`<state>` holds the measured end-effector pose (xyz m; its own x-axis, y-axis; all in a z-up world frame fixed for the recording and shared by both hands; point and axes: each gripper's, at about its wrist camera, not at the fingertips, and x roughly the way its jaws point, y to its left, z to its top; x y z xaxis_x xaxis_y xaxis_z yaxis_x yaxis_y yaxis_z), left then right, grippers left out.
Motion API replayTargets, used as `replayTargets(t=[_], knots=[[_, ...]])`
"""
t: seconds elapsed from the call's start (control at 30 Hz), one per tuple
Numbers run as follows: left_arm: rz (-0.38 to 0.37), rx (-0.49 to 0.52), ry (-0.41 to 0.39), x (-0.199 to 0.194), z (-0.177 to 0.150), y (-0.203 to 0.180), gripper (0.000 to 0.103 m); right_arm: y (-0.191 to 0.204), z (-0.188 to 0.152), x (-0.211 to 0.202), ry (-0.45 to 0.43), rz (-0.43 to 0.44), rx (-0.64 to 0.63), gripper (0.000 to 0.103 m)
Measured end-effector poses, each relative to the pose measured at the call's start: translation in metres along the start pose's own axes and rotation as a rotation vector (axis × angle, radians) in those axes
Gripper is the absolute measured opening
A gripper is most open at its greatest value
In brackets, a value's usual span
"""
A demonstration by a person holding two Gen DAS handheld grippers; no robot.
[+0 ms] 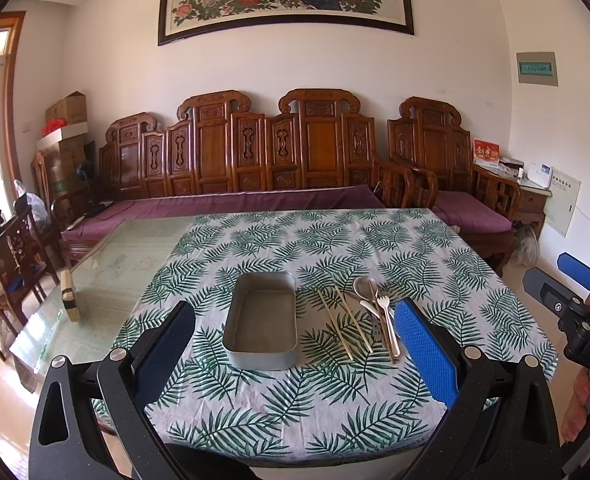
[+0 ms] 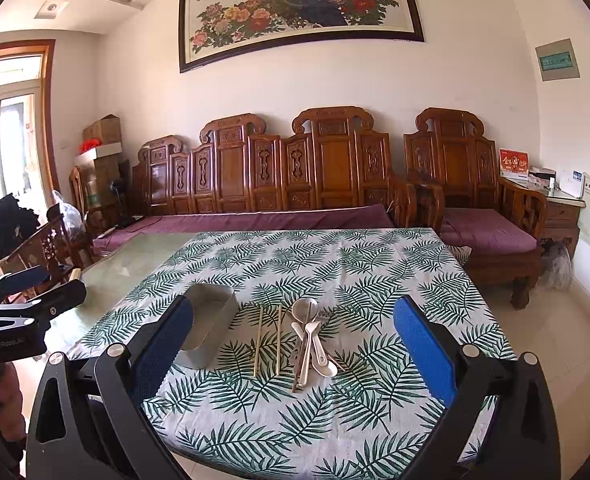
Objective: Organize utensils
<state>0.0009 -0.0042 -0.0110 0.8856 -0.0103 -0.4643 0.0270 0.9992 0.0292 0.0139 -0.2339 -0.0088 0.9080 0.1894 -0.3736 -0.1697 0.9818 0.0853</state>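
Observation:
An empty grey metal tin (image 1: pixel 262 322) sits on the leaf-print tablecloth (image 1: pixel 335 248); it also shows in the right wrist view (image 2: pixel 209 330). Right of it lie two chopsticks (image 1: pixel 345 322) and a pile of spoons and a fork (image 1: pixel 377 308). In the right wrist view the chopsticks (image 2: pixel 269 340) and the pile (image 2: pixel 311 340) lie ahead between my fingers. My left gripper (image 1: pixel 295 356) is open and empty, above the table's near edge in front of the tin. My right gripper (image 2: pixel 293 354) is open and empty, in front of the utensils; it also shows in the left wrist view (image 1: pixel 575 292).
The cloth covers the right part of a glass-topped table (image 1: pixel 107 272). A wooden block (image 1: pixel 70 296) lies on the bare glass at left. A carved wooden sofa (image 1: pixel 255 168) stands behind the table. Wooden chairs (image 1: pixel 19 256) stand at left.

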Motion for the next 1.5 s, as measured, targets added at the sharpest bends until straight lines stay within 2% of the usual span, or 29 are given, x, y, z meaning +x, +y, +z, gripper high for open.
replayTargets(t=[0.53, 0.77, 0.93, 1.1, 1.2, 1.27, 1.5], knots=[[0.001, 0.006, 0.014, 0.002, 0.001, -0.003, 0.097, 0.001, 0.0, 0.0, 0.01, 0.007, -0.006, 0.1], [-0.017, 0.016, 0.073, 0.028, -0.006, -0.004, 0.097, -0.003, -0.011, 0.017, 0.037, 0.029, -0.012, 0.1], [-0.036, 0.026, 0.101, 0.05, -0.011, -0.006, 0.097, -0.008, -0.022, 0.043, 0.09, 0.072, -0.021, 0.096], [-0.055, 0.04, 0.138, 0.078, -0.017, -0.007, 0.097, -0.011, -0.036, 0.075, 0.157, 0.112, -0.036, 0.085], [-0.07, 0.049, 0.162, 0.094, -0.019, -0.008, 0.097, -0.015, -0.043, 0.093, 0.191, 0.129, -0.036, 0.075], [-0.084, 0.06, 0.178, 0.108, -0.02, -0.011, 0.097, -0.018, -0.05, 0.106, 0.218, 0.147, -0.034, 0.061], [-0.122, 0.089, 0.24, 0.146, -0.029, -0.022, 0.097, -0.035, -0.068, 0.164, 0.319, 0.154, -0.023, 0.042]])
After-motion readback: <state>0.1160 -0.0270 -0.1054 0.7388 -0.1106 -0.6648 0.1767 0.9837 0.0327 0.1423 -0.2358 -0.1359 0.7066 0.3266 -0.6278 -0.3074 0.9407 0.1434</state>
